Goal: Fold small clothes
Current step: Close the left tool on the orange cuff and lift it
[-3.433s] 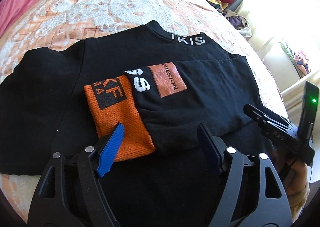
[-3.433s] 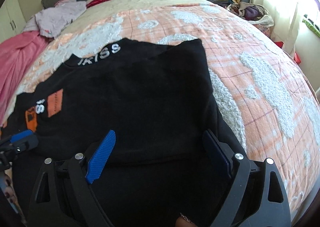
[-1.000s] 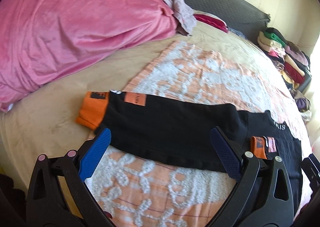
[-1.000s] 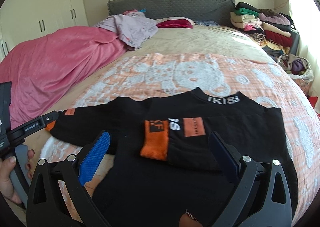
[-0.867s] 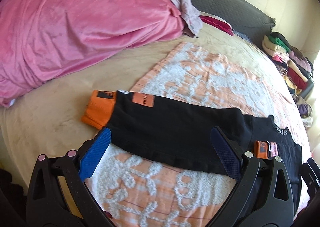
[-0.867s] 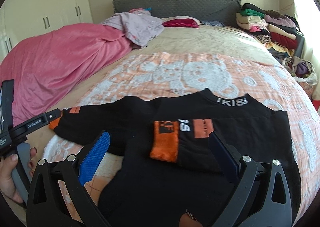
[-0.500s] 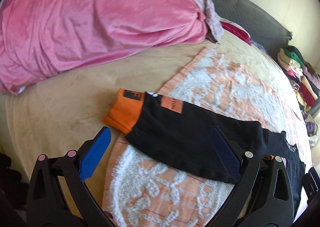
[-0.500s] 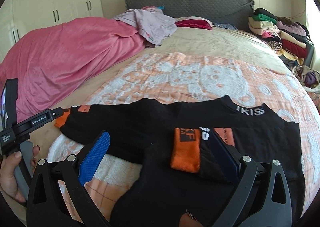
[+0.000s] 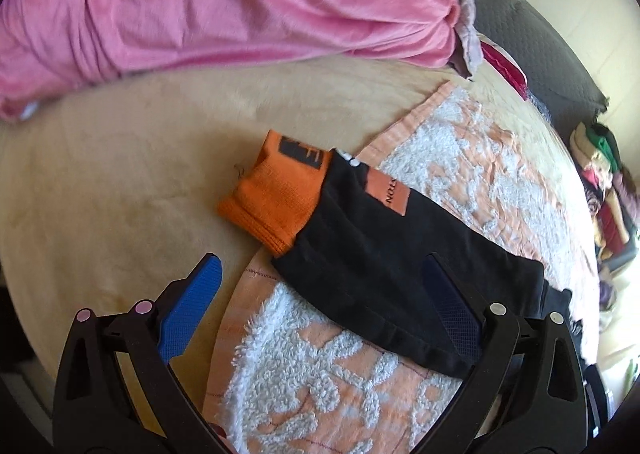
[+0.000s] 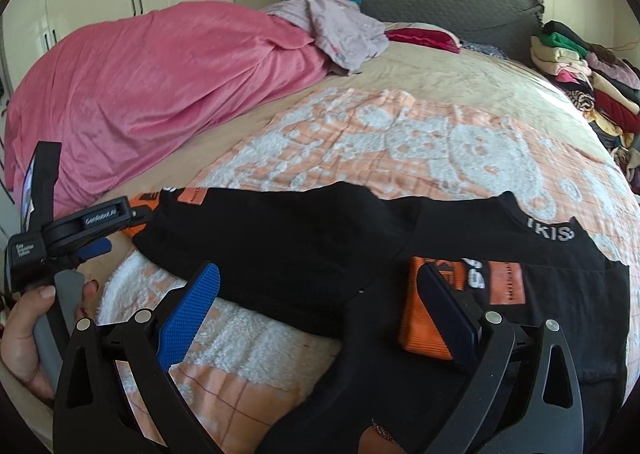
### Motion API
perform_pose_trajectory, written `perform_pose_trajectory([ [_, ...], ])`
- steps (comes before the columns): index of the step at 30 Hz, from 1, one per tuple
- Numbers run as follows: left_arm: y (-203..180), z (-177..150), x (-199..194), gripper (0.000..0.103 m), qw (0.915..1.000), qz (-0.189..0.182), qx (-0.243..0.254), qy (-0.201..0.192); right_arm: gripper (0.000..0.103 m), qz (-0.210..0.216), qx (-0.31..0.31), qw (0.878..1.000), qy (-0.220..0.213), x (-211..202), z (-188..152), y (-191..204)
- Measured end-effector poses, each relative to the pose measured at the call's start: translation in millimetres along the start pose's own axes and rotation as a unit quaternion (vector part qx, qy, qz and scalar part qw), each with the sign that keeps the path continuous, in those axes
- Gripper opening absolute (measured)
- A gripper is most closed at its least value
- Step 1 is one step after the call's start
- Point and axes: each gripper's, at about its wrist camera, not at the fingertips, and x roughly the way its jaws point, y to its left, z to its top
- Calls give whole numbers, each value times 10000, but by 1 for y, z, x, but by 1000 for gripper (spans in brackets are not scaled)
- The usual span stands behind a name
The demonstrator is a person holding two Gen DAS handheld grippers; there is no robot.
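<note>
Both my grippers hung open over the half-folded black top (image 10: 320, 238), holding nothing.

My left gripper (image 9: 320, 298) stood wide above the outstretched sleeve's orange cuff (image 9: 276, 194), which lay off the orange-and-white blanket (image 9: 460, 146); I judged a shallow pinch there might drag the sleeve crooked or bunch it. My right gripper (image 10: 320, 294) stood equally wide. Only the right view showed the other cuff (image 10: 420, 314) already folded onto the chest, and my hand (image 10: 24, 334) on the left handle.
</note>
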Motion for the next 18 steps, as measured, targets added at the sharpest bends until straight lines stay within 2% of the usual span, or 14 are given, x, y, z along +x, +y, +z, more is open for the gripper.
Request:
perform_pose_trajectory([
  [7,12,4,29,93,9977,-48,-583,333,98,77,52,9999,69,9,1,3],
  [10,12,8,33,93,9972,-42,-715,193,98,-41,45,10000,55,9,1,0],
  [13,17,12,34,93,9943,-312,-1020,6,98,-154,48,9999,25,10,-1,-6],
  [15,18,15,37,92,9925,-350,-1169,-74,98,-215,125,9997,51,12,-2,-12],
  [16,18,16,38,83,9924,-322,-1181,-96,98,-219,160,9996,65,14,-3,-14],
  [17,17,17,37,68,9926,-286,-1172,-132,98,-221,214,9995,90,15,-5,-17],
  [18,17,16,37,61,9928,-246,-1166,-149,98,-225,249,9994,106,16,-6,-19],
])
